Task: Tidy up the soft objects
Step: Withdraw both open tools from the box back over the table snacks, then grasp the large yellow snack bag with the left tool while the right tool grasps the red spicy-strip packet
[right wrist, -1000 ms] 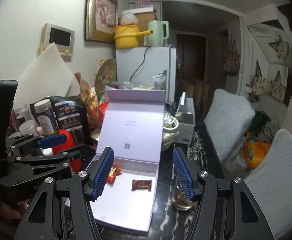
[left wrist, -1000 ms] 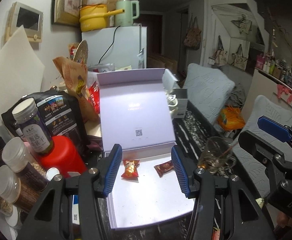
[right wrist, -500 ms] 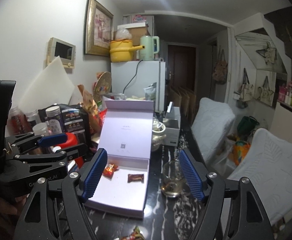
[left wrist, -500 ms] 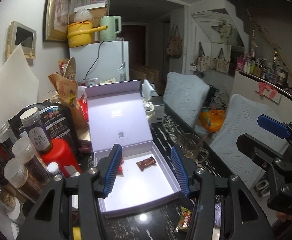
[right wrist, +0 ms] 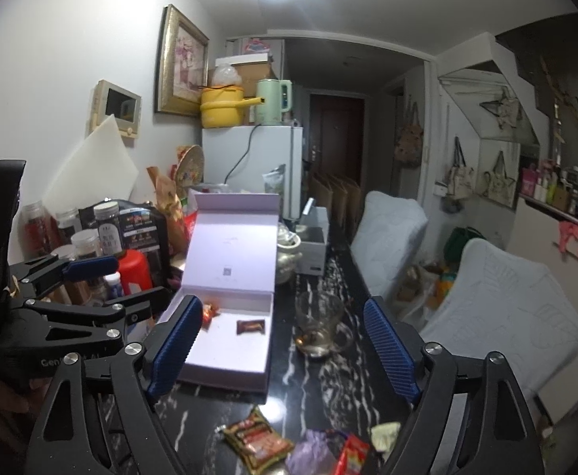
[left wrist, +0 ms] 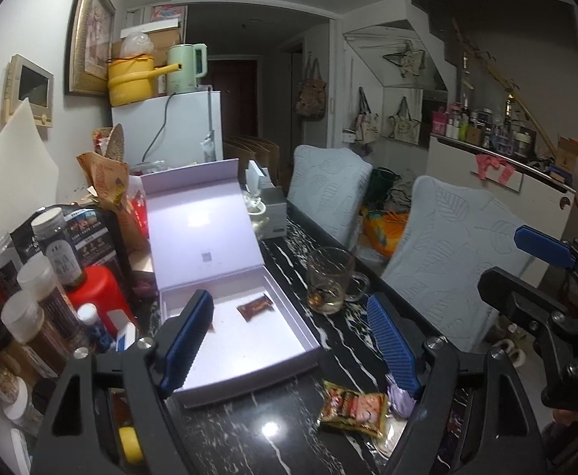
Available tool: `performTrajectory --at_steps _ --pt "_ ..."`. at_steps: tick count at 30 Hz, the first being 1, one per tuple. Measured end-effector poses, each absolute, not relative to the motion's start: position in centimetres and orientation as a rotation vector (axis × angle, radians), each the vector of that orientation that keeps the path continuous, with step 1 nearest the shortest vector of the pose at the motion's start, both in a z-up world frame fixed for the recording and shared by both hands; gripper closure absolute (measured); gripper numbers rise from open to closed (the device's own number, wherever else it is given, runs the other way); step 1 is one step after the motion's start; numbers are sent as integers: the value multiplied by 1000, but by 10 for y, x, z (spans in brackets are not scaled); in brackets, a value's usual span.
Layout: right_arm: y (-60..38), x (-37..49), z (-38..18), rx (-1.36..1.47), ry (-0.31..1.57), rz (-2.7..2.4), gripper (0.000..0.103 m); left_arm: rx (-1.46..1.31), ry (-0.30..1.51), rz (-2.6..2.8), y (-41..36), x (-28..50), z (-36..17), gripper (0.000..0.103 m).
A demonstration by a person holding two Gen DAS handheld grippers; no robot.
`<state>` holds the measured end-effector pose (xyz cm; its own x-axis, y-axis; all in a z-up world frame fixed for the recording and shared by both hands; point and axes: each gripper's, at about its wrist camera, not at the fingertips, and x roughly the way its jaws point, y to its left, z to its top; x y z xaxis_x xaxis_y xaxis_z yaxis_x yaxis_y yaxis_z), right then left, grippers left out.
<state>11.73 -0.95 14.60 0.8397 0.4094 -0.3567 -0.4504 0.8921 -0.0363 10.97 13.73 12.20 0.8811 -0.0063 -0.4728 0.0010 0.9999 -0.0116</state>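
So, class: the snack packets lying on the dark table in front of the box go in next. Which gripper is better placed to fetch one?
Probably the right gripper: open, with the gold packet between its fingers in its view.

The table (left wrist: 328, 360) is black with white marble streaks. On it stands a pale lilac box (left wrist: 233, 328), white inside, its lid up. In the box lie a dark brown sweet (left wrist: 255, 307) and, left of it, a red-orange one (right wrist: 209, 312). In front of the box lie a snack packet (left wrist: 354, 407) in gold, red and brown, a lilac wrapper (right wrist: 312, 451) and a red wrapper (right wrist: 354, 453). Left of the box stands a bright red bottle (left wrist: 98, 297). Right of the box are pale blue-grey chair covers (left wrist: 451, 261) with a leaf pattern. Behind the box a white fridge (left wrist: 178, 126) bears a yellow pot (left wrist: 132, 81) and a mint-green kettle (left wrist: 184, 69). Both grippers are black with ribbed blue pads (left wrist: 187, 342).
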Motion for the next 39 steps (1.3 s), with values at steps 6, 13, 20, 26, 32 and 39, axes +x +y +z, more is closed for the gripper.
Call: performTrajectory --at_steps 6,13,20,26,32,39 --pt "-20 93 138 -123 346 424 11 -4 511 -52 127 99 113 23" --pt "-29 76 125 -118 374 394 7 -8 553 -119 118 93 96 23" --pt "-41 68 105 -86 420 360 6 -22 601 -138 113 90 75 23" --pt "-52 65 72 -61 500 331 6 0 659 -174 104 92 54 23" --pt "-75 72 42 36 581 296 6 -12 722 -237 94 96 28 23" --pt "-95 82 18 89 643 245 6 -34 813 -275 85 108 -6 23"
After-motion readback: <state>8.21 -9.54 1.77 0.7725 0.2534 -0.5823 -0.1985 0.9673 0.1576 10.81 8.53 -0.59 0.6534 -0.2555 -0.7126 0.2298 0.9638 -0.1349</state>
